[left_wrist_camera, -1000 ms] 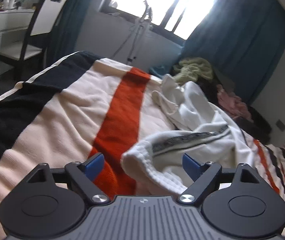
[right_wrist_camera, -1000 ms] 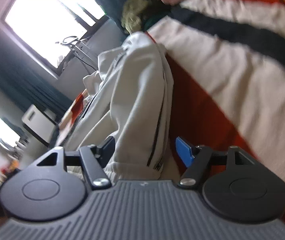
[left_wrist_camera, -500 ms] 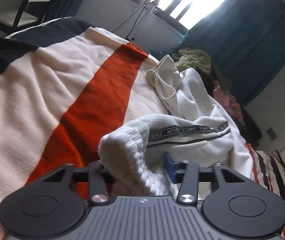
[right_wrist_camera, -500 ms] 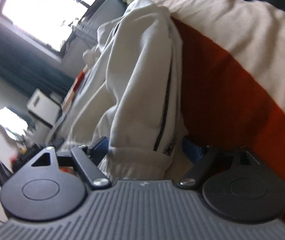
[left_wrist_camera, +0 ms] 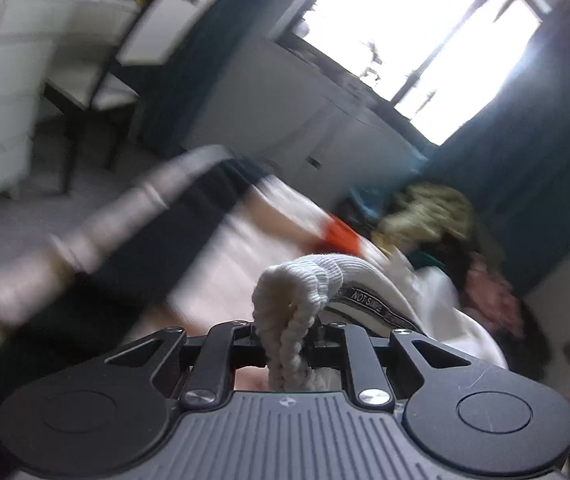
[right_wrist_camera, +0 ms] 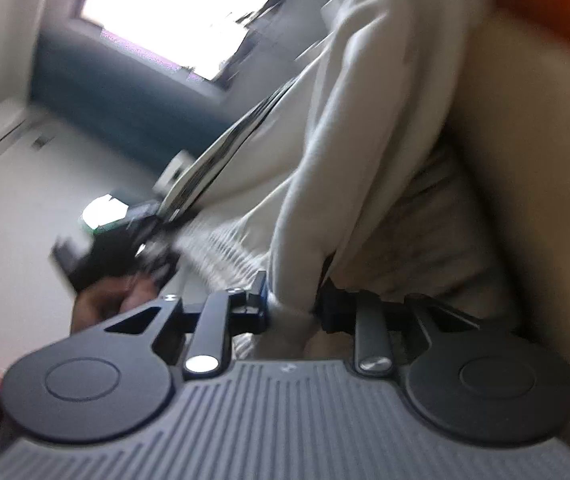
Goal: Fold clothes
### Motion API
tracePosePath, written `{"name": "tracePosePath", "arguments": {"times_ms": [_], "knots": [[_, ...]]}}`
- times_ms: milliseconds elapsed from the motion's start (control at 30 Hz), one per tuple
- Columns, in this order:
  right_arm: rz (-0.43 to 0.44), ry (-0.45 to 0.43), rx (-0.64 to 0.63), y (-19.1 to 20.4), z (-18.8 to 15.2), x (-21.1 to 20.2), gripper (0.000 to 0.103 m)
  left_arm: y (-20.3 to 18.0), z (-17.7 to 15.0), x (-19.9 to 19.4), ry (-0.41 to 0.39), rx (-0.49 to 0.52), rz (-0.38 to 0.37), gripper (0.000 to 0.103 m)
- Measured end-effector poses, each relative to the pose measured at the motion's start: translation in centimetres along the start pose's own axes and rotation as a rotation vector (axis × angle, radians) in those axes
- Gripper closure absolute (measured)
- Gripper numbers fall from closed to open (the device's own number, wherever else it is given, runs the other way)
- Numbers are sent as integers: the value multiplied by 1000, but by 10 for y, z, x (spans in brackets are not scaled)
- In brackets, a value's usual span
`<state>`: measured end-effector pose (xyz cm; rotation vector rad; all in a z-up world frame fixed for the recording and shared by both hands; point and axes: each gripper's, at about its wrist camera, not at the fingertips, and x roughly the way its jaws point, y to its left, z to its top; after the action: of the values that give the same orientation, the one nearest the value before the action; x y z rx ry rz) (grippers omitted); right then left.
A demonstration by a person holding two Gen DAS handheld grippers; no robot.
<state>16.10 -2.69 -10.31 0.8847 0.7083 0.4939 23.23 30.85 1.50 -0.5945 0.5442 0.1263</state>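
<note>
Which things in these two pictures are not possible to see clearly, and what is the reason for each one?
- Left wrist view: the bed blanket is smeared by motion blur; its stripes are unclear.
- Left wrist view: the left hand-held gripper fingertips are covered by the white garment's ribbed cuff.
- Right wrist view: the right hand-held gripper pads are buried in the white garment.
- Right wrist view: a dark blurred object cannot be identified.

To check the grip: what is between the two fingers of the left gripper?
In the left wrist view, the ribbed cuff of the white garment is bunched between the fingers of the left gripper, which are shut on it.
</note>
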Motion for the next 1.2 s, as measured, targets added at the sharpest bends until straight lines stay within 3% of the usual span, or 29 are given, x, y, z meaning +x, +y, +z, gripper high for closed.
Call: {"name": "tracePosePath", "arguments": {"times_ms": [133, 233, 333, 433, 533, 600, 667, 700, 733, 833, 1000, 1200], "knots": [[136, 70, -19, 49, -26, 60, 76, 33, 72, 7, -49, 59, 184, 87], [210, 129, -24, 81, -41, 109, 76, 61, 100, 28, -50, 94, 292, 87], [180, 206, -2, 86, -43, 155, 75, 85, 103, 61, -5, 100, 328, 86], [155, 275, 18, 79, -42, 171, 72, 94, 92, 86, 23, 108, 357, 83], [152, 342, 27, 78, -35, 171, 60, 94, 85, 89, 11, 87, 374, 77], [141, 378, 9, 82, -33, 164, 36, 86, 81, 79, 14, 93, 372, 59], [117, 386, -28, 87, -31, 149, 20, 75, 75, 64, 12, 112, 373, 33], [103, 383, -45, 88, -28, 140, 18, 65, 72, 53, -3, 127, 380, 28], [105, 369, -63, 92, -22, 129, 18, 55, 69, 42, -20, 145, 382, 22], [102, 311, -125, 101, -8, 89, 18, 18, 58, 5, -55, 198, 333, 20], [21, 74, -364, 113, 19, -9, 18, -56, 23, -59, -120, 260, 213, 16], [-123, -193, -629, 106, 45, -113, 18, -147, -54, -122, -163, 349, 35, 12]]}}
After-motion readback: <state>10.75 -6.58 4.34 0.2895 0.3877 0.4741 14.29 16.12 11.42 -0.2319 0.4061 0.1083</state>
